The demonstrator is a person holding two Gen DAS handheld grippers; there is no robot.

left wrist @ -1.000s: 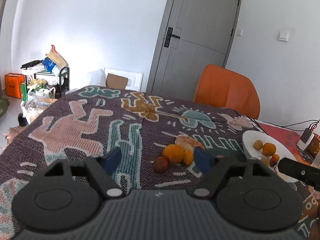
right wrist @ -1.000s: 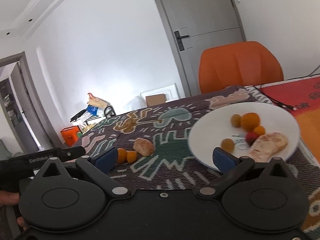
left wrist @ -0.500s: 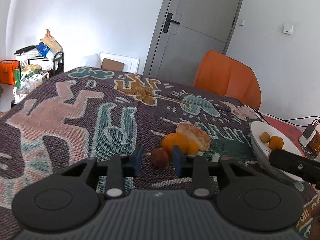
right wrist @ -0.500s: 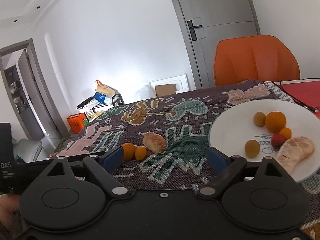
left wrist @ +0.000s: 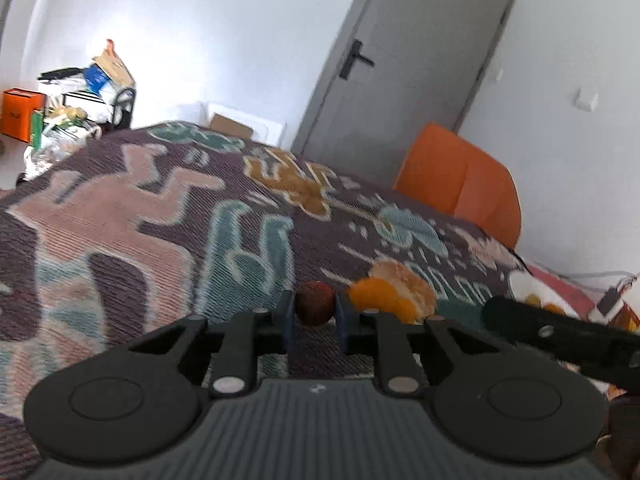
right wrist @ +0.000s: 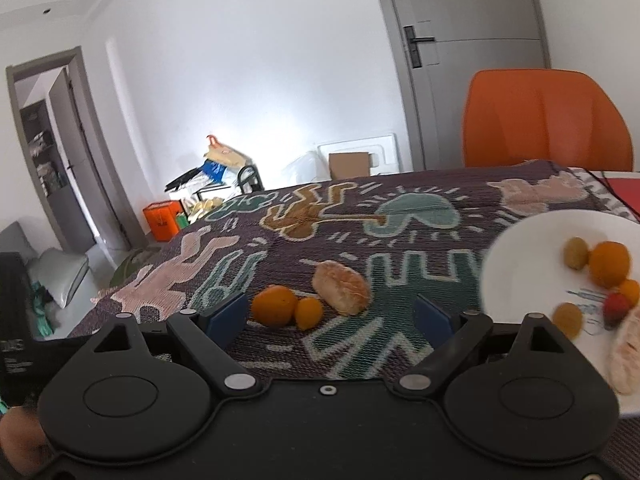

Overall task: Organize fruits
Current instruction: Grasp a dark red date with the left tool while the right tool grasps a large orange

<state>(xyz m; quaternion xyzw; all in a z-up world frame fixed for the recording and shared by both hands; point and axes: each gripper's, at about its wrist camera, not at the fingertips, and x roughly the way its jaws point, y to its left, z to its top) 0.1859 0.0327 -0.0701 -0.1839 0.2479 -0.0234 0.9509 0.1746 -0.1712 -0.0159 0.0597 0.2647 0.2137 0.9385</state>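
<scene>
My left gripper (left wrist: pixel 315 315) is shut on a small dark red fruit (left wrist: pixel 315 303), held just above the patterned cloth. Just right of it lie a big orange (left wrist: pixel 376 294), a small orange (left wrist: pixel 404 309) and a bread roll (left wrist: pixel 408 280). In the right wrist view the big orange (right wrist: pixel 274 305), the small orange (right wrist: pixel 308 312) and the bread roll (right wrist: pixel 341 287) lie on the cloth ahead of my open, empty right gripper (right wrist: pixel 330 316). A white plate (right wrist: pixel 520 248) at the right holds several fruits and a pale bread piece (right wrist: pixel 628 352).
The patterned cloth (left wrist: pixel 120 220) covers the table. An orange chair (right wrist: pixel 544 124) stands at the far edge. The right gripper's body (left wrist: pixel 560 332) crosses the left wrist view at right. A red mat (left wrist: pixel 560 284) and a charger lie beyond the plate (left wrist: pixel 524 284).
My left gripper has closed onto the dark red fruit and lifted slightly. My right gripper has swung left, so the plate sits further to the right in its view.
</scene>
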